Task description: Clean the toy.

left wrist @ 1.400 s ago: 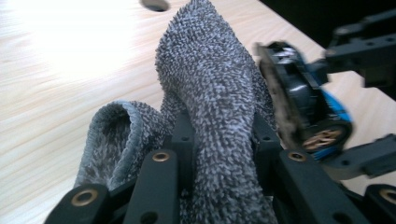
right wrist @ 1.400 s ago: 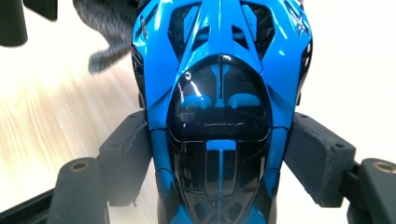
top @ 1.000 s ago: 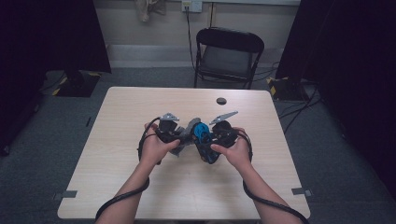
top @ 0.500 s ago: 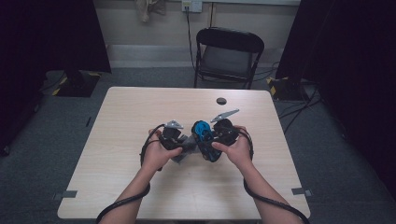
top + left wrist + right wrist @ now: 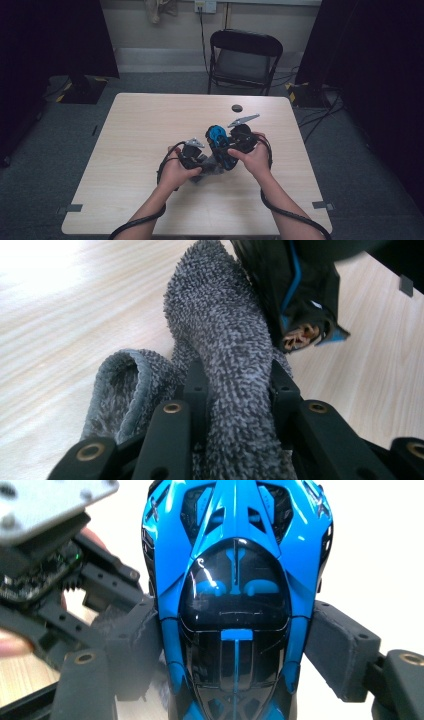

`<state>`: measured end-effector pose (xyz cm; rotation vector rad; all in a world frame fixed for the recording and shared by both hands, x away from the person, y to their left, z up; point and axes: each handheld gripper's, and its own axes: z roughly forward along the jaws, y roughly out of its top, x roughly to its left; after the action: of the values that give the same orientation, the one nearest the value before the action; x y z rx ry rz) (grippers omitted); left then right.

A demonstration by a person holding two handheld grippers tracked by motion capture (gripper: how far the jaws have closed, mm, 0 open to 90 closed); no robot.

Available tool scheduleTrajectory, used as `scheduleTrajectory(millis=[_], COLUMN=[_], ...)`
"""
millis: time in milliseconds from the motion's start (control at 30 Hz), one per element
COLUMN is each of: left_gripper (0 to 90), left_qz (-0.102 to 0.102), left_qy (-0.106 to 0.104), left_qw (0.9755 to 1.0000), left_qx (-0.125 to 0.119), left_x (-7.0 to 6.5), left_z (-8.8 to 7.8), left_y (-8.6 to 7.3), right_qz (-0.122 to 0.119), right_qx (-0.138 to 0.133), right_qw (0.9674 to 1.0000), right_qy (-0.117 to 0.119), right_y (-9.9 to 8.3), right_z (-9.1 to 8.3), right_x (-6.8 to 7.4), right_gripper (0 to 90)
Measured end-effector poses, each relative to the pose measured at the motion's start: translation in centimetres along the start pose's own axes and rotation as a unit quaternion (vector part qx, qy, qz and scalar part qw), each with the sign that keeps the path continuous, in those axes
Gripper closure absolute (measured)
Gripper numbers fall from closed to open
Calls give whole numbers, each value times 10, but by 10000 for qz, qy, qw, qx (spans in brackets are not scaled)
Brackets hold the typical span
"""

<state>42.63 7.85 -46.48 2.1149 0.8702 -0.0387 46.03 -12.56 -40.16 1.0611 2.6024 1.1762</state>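
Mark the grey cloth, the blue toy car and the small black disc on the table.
grey cloth (image 5: pixel 220 340), left gripper view, on the fuzzy fold.
blue toy car (image 5: pixel 235 540), right gripper view, on its blue body.
small black disc (image 5: pixel 237 108), high view, on its top.

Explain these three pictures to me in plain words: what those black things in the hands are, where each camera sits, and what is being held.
A person sits at a wooden table and holds a hand-operated grasping tool in each hand; there is no robot arm. The high view looks down from above the person's side. The other two cameras ride on the tools and look along their black jaws.

The left tool is shut on a fuzzy grey cloth, which looks like a sock or wiping mitt. The right tool is clamped on the sides of a blue and black toy car. In the high view both tools meet near the table's middle, with the cloth against the car, probably to wipe it. A small dark round object lies near the far edge, and a folding chair stands behind the table.
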Motion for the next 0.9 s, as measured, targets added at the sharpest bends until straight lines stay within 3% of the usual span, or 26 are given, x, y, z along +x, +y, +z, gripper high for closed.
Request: scheduleTrajectory(millis=[167,500,667,900], left_gripper=[697,697,696,695], left_qz=[153,292,401,410], left_qy=[-144,-233,-508,-551], left_qw=[9996,9989,9973,9969], left_qx=[207,266,352,374], left_x=[-6,-13,-18,-19], left_z=[3,4,7,6], left_y=[-4,-5,-6,-9], right_qz=[152,265,310,353], right_qx=[-121,-207,-223,-229], right_qw=[9998,9994,9992,9990], right_qy=[34,-89,-74,-128], right_y=[-1,-1,0,-1], right_z=[-3,-13,-13,-14], right_x=[-5,-15,-16,-18], right_gripper=[274,274,274,274])
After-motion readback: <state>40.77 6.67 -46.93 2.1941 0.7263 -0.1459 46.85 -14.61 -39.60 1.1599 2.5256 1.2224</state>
